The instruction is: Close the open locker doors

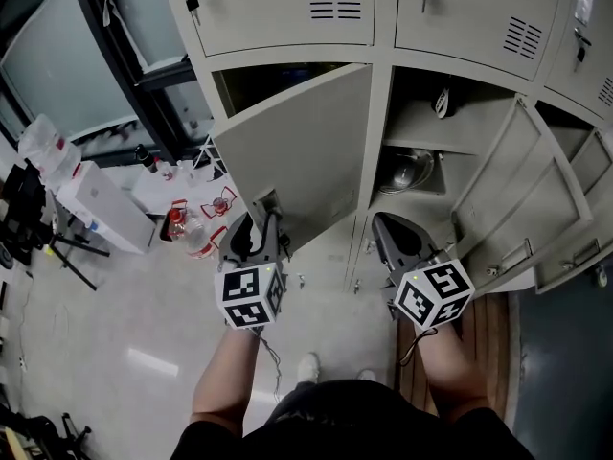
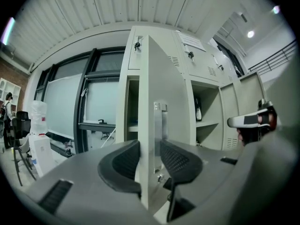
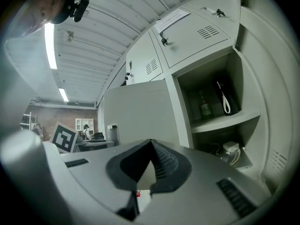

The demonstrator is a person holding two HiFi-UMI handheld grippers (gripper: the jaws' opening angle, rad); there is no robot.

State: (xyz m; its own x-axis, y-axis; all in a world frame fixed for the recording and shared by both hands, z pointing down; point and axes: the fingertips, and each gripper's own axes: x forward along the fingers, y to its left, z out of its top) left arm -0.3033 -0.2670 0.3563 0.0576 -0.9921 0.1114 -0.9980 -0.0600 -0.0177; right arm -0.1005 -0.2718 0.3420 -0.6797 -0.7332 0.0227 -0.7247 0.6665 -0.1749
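The open grey locker door (image 1: 297, 151) swings out from the left locker. My left gripper (image 1: 268, 217) has its jaws astride the door's free edge (image 2: 150, 102), just under the metal handle (image 2: 161, 121), and both pads lie against the door. My right gripper (image 1: 381, 223) is shut and empty (image 3: 151, 146), held low in front of the open middle locker (image 1: 421, 123). Two more doors (image 1: 498, 190) (image 1: 575, 228) stand open at the right.
The upper lockers (image 1: 287, 8) are closed, with keys in their locks. A metal bowl (image 1: 410, 171) sits in the middle locker, and a bottle (image 3: 205, 108) stands on its shelf. A white box (image 1: 101, 204) and bottles (image 1: 187, 228) clutter the floor at the left. My shoe (image 1: 306, 367) is below.
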